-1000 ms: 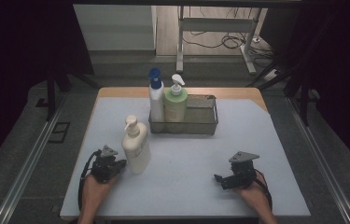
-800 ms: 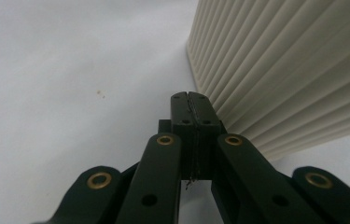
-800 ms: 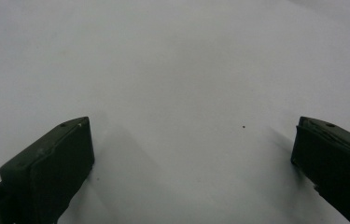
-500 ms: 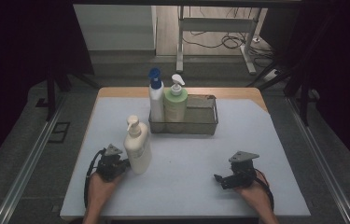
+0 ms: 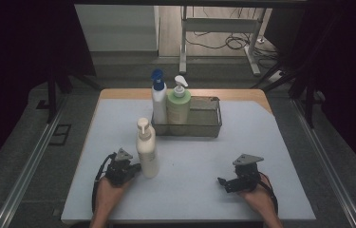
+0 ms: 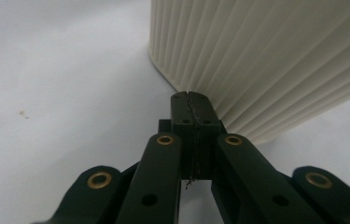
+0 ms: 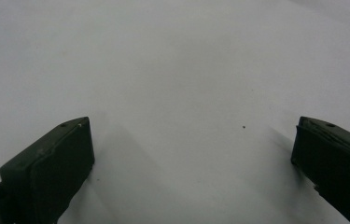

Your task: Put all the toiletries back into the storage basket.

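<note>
A cream pump bottle (image 5: pixel 147 151) stands upright on the white mat (image 5: pixel 190 161), in front of the basket. My left gripper (image 5: pixel 136 167) lies low on the mat with its tips at the bottle's base on its left side. In the left gripper view the jaws are pressed together, so the left gripper (image 6: pixel 191 97) is shut on nothing, right against the ribbed bottle wall (image 6: pixel 266 56). My right gripper (image 5: pixel 224 182) rests on the mat at the front right. Its jaws stand wide apart over bare mat, so the right gripper (image 7: pixel 191 154) is open.
A wire basket (image 5: pixel 204 124) at the back middle of the mat holds a white bottle with a blue cap (image 5: pixel 158 97) and a green pump bottle (image 5: pixel 179 105). The table's wooden edge (image 5: pixel 232 93) shows behind it. Dark floor surrounds the table.
My left gripper has crept to the right, up to the cream bottle, and the bottle now stands slightly further right. The right gripper has stayed put.
</note>
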`<state>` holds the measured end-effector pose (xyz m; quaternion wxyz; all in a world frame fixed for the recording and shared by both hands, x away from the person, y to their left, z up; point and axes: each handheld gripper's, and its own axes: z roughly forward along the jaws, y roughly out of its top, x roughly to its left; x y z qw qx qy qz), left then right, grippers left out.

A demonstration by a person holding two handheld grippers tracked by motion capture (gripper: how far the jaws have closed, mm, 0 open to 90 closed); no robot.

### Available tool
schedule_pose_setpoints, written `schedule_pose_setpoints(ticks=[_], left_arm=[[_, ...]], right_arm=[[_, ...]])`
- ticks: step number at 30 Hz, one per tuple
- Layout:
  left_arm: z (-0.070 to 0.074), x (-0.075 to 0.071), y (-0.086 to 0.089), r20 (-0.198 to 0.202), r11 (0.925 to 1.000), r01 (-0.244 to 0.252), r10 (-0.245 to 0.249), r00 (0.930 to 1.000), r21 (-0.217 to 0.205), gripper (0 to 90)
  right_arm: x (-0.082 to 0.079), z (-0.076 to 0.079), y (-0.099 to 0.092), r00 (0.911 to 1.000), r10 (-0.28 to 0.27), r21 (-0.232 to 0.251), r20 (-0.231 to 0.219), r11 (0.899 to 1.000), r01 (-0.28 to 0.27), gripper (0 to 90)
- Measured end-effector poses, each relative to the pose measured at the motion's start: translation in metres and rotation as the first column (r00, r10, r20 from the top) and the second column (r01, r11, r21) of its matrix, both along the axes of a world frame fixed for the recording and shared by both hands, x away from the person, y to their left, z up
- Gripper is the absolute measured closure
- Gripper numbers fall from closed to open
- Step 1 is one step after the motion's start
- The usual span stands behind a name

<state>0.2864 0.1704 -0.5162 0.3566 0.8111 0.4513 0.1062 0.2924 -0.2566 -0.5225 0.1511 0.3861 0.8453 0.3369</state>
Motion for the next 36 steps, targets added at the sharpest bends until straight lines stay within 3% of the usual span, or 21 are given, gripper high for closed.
schedule_pose_setpoints(ticks=[19, 33, 36], left_arm=[[0.001, -0.006, -0.033, -0.009, 0.9936, 0.112, -0.112, 0.9936, -0.010, 89.3], [0.001, -0.002, -0.053, 0.007, 0.9889, 0.149, -0.149, 0.9889, 0.002, 88.4], [0.000, -0.003, -0.052, -0.002, 0.9885, 0.150, -0.150, 0.9887, -0.020, 85.5]], right_arm=[[0.000, 0.000, 0.000, 1.0000, 0.001, 0.000, 0.002, 1.000, -0.001, 0.0], [0.000, 0.000, 0.000, 1.0000, 0.000, 0.000, 0.002, 1.000, 0.000, 0.0], [0.000, 0.000, 0.000, 1.0000, -0.002, 0.000, 0.003, 1.000, 0.002, 0.0]])
